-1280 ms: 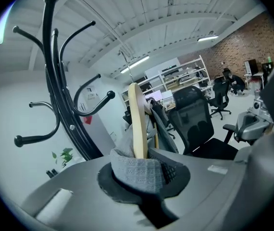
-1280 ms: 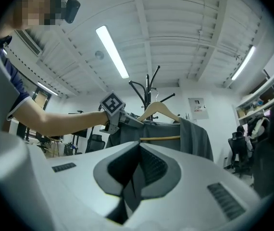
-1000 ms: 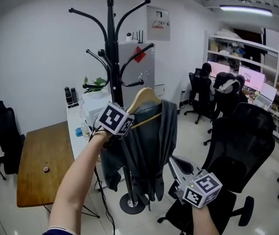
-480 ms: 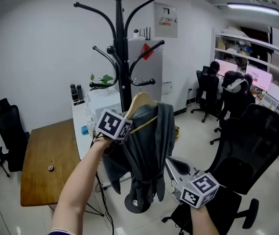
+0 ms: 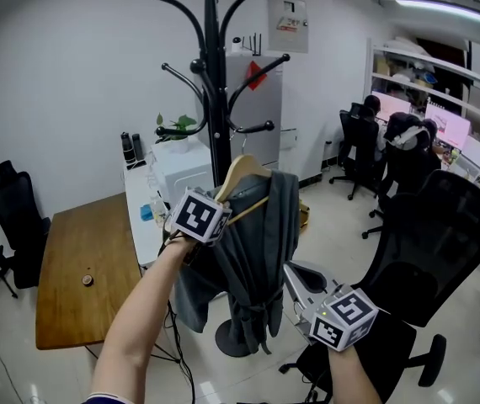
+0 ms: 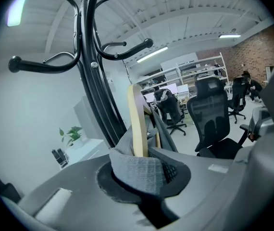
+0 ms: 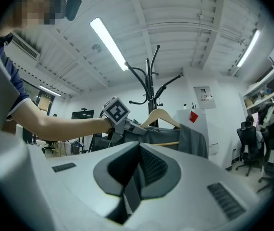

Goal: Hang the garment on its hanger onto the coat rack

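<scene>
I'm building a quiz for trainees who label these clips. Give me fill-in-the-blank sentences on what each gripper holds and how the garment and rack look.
1. The left gripper is clamped on a wooden ___ and the cloth over it.
2. The garment draped there is ___ in colour.
3. The right gripper, jaws together, holds ___.
4. The coat rack is ___ in colour.
Missing words: hanger; grey; nothing; black.

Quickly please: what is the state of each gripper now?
Left gripper: closed on the hanger and a fold of the garment.
Right gripper: jaws closed, holding nothing.
</scene>
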`<state>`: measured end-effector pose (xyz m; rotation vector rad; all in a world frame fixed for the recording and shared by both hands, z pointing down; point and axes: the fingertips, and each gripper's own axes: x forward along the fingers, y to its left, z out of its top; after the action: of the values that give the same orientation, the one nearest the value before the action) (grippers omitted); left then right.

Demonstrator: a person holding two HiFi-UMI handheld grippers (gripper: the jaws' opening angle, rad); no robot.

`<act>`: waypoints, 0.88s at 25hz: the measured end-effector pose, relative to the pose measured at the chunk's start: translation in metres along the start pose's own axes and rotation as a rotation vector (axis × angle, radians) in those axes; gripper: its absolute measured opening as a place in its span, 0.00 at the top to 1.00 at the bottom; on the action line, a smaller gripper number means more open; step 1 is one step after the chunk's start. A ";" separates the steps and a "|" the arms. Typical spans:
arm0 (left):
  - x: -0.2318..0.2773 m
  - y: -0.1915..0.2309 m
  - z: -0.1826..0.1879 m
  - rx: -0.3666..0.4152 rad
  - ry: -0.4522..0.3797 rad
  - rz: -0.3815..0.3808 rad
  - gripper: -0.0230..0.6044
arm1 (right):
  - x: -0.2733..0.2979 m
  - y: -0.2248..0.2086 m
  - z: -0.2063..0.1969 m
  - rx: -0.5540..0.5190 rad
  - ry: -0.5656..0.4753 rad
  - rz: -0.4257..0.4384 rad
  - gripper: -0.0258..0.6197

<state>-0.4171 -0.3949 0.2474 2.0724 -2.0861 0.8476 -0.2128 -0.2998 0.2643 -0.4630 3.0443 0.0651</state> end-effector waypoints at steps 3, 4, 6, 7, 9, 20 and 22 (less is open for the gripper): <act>0.001 0.000 0.001 0.052 -0.026 0.045 0.86 | -0.001 -0.003 -0.003 0.008 0.002 -0.014 0.96; 0.001 -0.001 0.002 0.073 -0.039 0.060 0.86 | -0.001 -0.003 -0.003 0.009 0.001 -0.018 0.96; 0.002 0.000 0.001 0.100 -0.052 0.082 0.85 | 0.000 -0.004 -0.001 0.008 -0.003 -0.023 0.96; 0.003 0.000 0.001 0.100 -0.057 0.082 0.83 | 0.001 -0.003 -0.001 0.008 -0.004 -0.024 0.96; 0.001 -0.003 0.004 0.083 -0.082 0.062 0.72 | 0.003 -0.001 -0.001 0.007 -0.005 -0.022 0.96; -0.101 -0.054 0.008 0.023 -0.382 -0.050 0.49 | 0.012 0.004 -0.015 0.021 0.026 -0.037 0.96; -0.113 -0.069 -0.002 -0.002 -0.413 -0.077 0.54 | 0.015 0.003 -0.019 0.028 0.035 -0.049 0.96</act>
<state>-0.3432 -0.2879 0.2231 2.4800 -2.1623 0.4327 -0.2287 -0.3021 0.2819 -0.5417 3.0617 0.0118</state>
